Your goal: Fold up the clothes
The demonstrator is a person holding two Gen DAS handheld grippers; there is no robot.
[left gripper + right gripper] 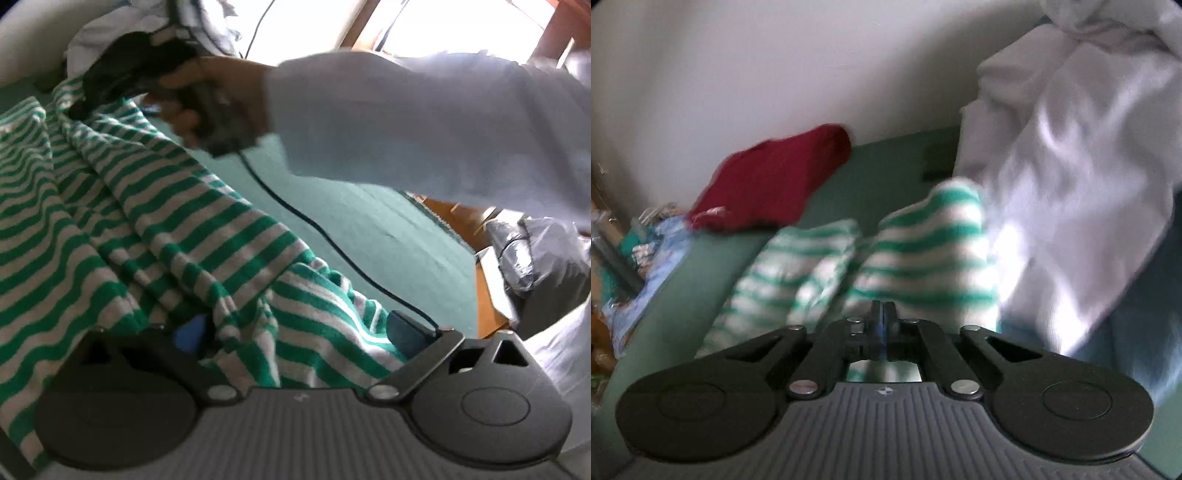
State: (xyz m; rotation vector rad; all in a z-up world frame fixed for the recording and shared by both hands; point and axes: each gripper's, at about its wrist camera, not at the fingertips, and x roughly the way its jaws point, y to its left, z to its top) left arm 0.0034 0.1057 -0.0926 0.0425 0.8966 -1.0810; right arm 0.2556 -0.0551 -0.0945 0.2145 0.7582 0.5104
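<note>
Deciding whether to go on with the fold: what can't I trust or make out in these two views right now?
- Left gripper: striped shirt draped over the fingers, grip unreadable.
- Right gripper: jaws together; motion blur hides whether cloth is pinched.
- Red garment: blurred, type unclear.
- White pile: cut off by the frame edge.

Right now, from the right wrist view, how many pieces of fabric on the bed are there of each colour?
Green-and-white striped: 1, the striped top
Red: 1, the red garment
White: 1, the white heap, pieces inside it cannot be told apart
Total: 3, not counting the blurred clutter beside the bed at the left edge
</note>
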